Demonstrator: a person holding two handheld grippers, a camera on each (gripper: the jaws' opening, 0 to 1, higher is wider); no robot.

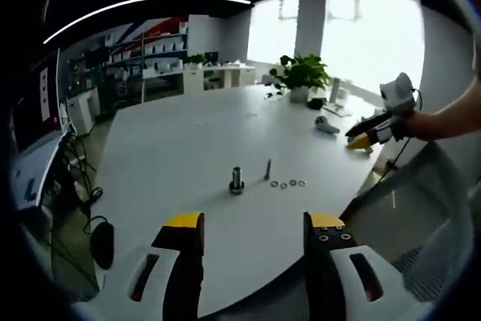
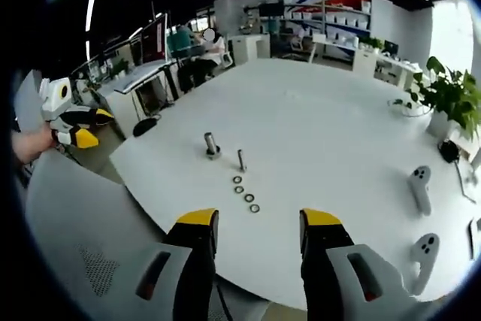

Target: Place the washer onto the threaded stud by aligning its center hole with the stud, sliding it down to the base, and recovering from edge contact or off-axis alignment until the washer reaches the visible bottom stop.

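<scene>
**A:** Status at that frame? Where was the washer?

**B:** Four washers (image 2: 246, 192) lay in a short row flat on the bench (image 2: 323, 125), just beside the thin threaded stud (image 2: 241, 160). A fatter upright post on a base (image 2: 211, 145) stood near the stud on the side away from the row. None was on the stud yet. Left claw (image 1: 254, 234) had its jaws wide apart and held nothing; right claw (image 2: 258, 228) likewise, wide and empty. Both hung back over the near edge, well apart from the parts.

**A:** Risks?

**B:** My read: washers were thin and flat on a smooth top, so the jaw tips could skate over one or scoot it into its neighbours. Pinch two at once and the stack goes on skewed. Stud was slim, so a tilted washer would likely catch on the threads and hang short of the bottom stop. The post stood close enough to get bumped on approach.

**A:** Other counts?

**B:** One stud, one post, two white controllers (image 2: 420, 188) off to one side, one potted plant (image 2: 449, 95).
</scene>
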